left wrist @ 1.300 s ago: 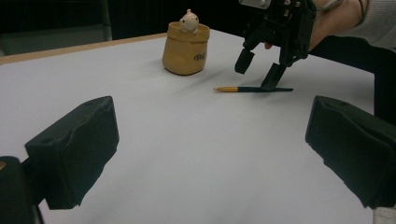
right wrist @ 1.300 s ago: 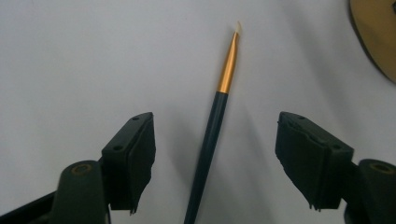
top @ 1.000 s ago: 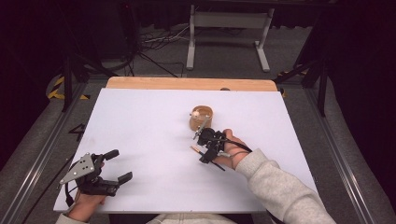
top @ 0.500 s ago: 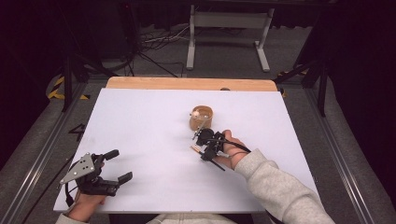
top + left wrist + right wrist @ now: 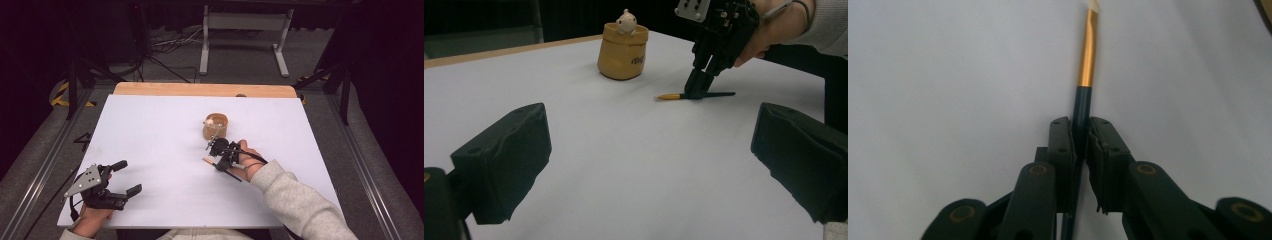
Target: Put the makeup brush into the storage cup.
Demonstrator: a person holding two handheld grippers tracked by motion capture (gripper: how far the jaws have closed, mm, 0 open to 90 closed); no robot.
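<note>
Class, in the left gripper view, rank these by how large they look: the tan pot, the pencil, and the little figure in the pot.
1. Tan pot
2. Pencil, long but very thin
3. Figure, partly hidden inside the pot

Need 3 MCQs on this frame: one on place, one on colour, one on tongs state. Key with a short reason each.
1. Where does the pen lie?
A. inside the cup
B. on the white table, near the cup
C. by the left tongs

2. What colour is the cup?
A. tan
B. blue
C. red

3. How do the left tongs stand?
A. shut on the pen
B. shut on nothing
C. open, holding nothing

Key:
1 B: the left gripper view shows the pen flat on the table, a little in front of the cup.
2 A: the cup is tan, with a small pale figure at its rim.
3 C: its jaws stand wide apart over bare table, while the right tongs are shut on the pen's dark shaft.
</note>
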